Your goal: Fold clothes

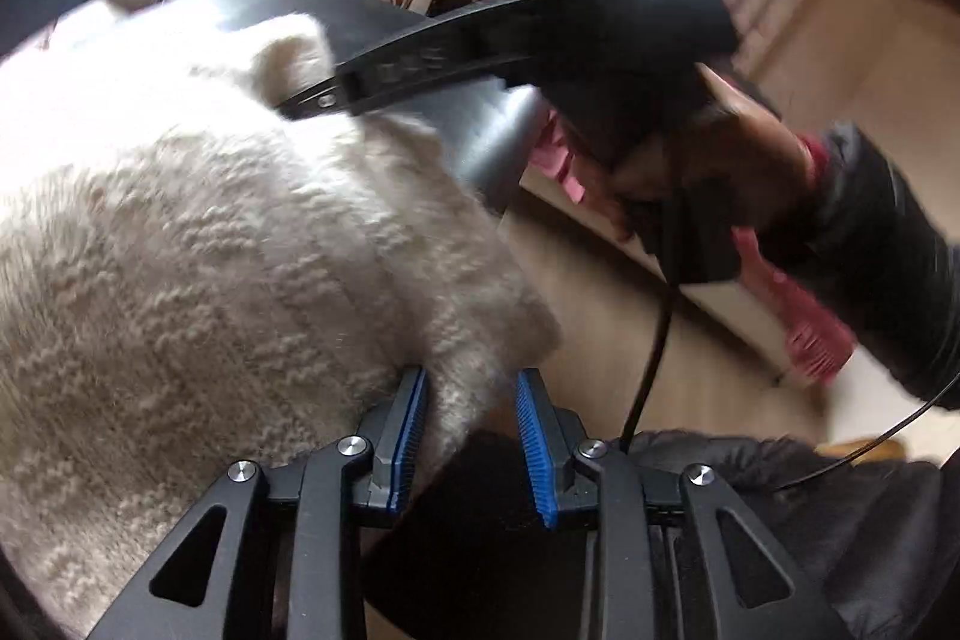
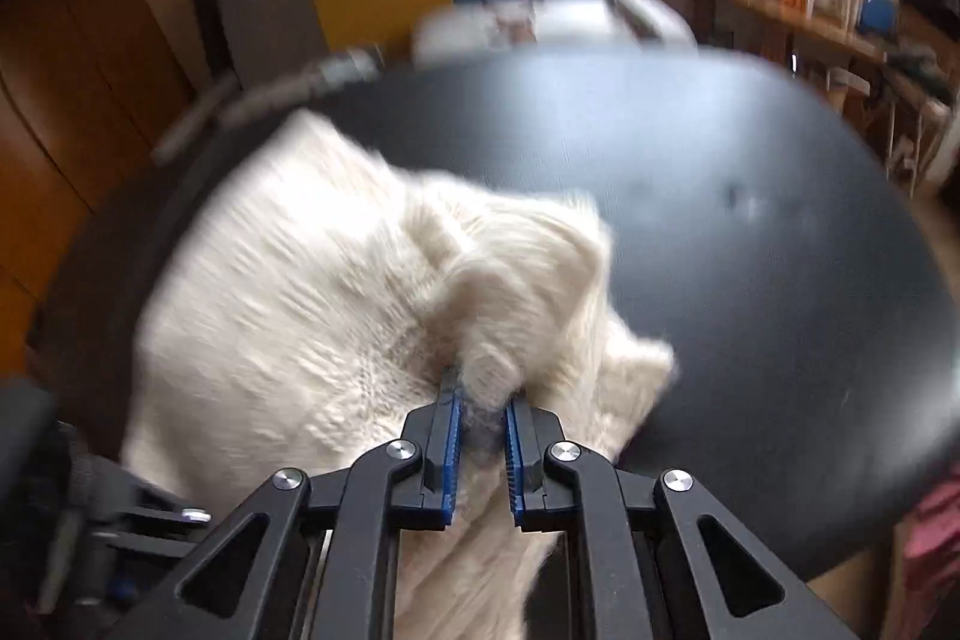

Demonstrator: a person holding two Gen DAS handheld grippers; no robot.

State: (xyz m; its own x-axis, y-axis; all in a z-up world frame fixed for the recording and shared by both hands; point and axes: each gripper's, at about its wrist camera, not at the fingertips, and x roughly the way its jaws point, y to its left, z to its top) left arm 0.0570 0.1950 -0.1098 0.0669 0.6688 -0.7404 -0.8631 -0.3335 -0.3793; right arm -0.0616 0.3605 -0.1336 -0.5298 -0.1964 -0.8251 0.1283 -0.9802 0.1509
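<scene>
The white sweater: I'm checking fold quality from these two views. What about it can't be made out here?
- Left wrist view: the sweater runs off the left and bottom edges, so its full outline is cut off.
- Left wrist view: whether the left gripper pinches the fabric between its pads; the cloth covers the contact.
- Right wrist view: motion blur smears the knit, hiding the fold lines.
- Right wrist view: the right gripper covers the near hem.
- Sleeves and collar: not identifiable in either view.

We note one cream, fuzzy knit sweater (image 2: 336, 316) — bunched and creased, not flat — lying on the near-left part of a dark round table (image 2: 750, 244), one fold hanging over the near rim.
</scene>
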